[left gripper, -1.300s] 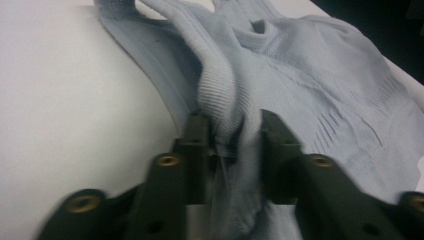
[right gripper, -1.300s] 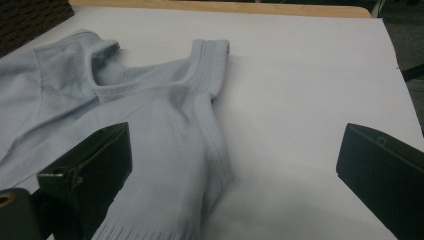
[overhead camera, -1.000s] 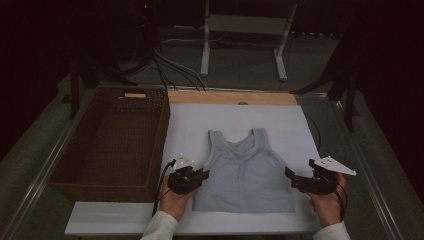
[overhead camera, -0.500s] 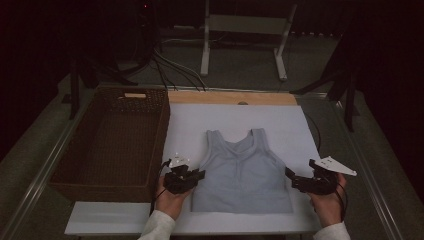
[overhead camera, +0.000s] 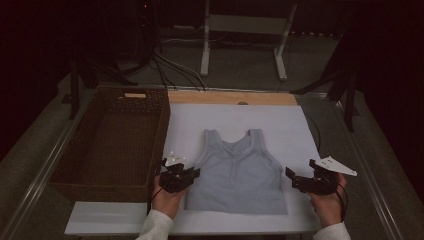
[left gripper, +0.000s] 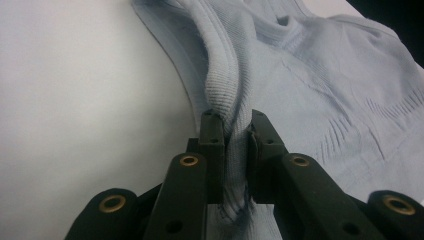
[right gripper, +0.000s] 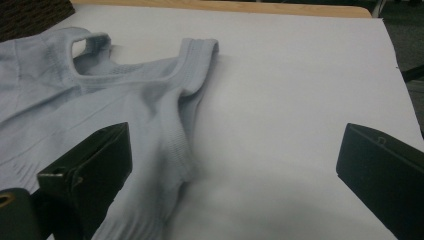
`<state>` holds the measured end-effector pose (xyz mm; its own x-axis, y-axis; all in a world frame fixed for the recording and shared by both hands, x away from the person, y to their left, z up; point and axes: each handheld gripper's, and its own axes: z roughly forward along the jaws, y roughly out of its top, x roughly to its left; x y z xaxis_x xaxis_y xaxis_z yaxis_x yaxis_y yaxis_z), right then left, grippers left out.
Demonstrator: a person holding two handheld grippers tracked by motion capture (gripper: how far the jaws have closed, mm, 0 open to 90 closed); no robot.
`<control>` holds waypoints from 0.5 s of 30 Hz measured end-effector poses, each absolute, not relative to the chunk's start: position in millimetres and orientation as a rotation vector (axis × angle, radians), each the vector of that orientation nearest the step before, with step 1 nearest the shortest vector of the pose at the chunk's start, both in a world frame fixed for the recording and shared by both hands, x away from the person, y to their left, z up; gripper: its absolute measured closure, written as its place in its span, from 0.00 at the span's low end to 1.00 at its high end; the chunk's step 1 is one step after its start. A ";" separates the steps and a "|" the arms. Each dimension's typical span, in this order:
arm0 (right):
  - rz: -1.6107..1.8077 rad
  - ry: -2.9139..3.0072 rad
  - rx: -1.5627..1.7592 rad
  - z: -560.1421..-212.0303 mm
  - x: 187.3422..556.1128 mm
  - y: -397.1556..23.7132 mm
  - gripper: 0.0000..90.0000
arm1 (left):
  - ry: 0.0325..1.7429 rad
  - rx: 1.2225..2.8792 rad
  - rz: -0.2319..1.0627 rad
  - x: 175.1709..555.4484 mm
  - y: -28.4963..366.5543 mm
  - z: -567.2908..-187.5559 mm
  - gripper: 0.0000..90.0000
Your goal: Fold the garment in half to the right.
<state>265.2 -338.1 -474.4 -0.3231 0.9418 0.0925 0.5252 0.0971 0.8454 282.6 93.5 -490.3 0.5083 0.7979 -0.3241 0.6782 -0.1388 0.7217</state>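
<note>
A light blue tank top [overhead camera: 240, 175] lies flat on the white board [overhead camera: 285, 125], neck toward the far side. My left gripper [overhead camera: 194, 173] sits at its left side edge, below the armhole. In the left gripper view the jaws are shut on the ribbed side hem of the tank top [left gripper: 325, 100], which bunches up between them at my left gripper [left gripper: 234, 120]. My right gripper [overhead camera: 291, 179] rests at the tank top's right edge with its jaws wide open. In the right gripper view the tank top [right gripper: 100, 100] lies by the left jaw, and nothing is between the jaws of my right gripper [right gripper: 235, 150].
A dark wicker basket [overhead camera: 165, 125] stands along the board's left side, close to the left hand. A wooden strip [overhead camera: 225, 97] borders the board's far edge. Beyond the table stand a white frame [overhead camera: 240, 30] and cables [overhead camera: 170, 65] on the floor.
My left gripper has drifted slightly left with the tank top's side edge in its jaws, drawing that edge outward. The right gripper has stayed put.
</note>
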 end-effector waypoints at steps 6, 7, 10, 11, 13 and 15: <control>1.140 1.904 1.431 -474.6 265.3 -337.9 0.02 | 1.236 1.863 0.190 282.1 97.0 -486.8 0.90; 1.140 1.905 1.430 -474.7 265.4 -337.8 0.02 | 1.234 1.863 0.196 281.9 96.9 -485.7 0.90; 1.139 1.906 1.430 -474.9 265.4 -337.9 0.02 | 1.229 1.864 0.216 281.0 96.7 -481.9 0.90; 1.138 1.906 1.431 -474.8 265.4 -338.0 0.02 | 1.230 1.865 0.224 280.8 97.2 -480.7 0.90; 1.138 1.906 1.431 -475.0 265.5 -338.3 0.02 | 1.231 1.860 0.234 280.7 99.1 -478.7 0.90; 1.138 1.906 1.431 -475.0 265.5 -338.4 0.02 | 1.241 1.861 0.243 280.1 98.4 -478.2 0.90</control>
<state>265.5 -338.4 -475.0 -0.3260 0.9409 0.0921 0.5273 0.1002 0.8438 280.1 98.4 -478.2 0.4855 0.8270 -0.2835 0.6586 -0.1327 0.7407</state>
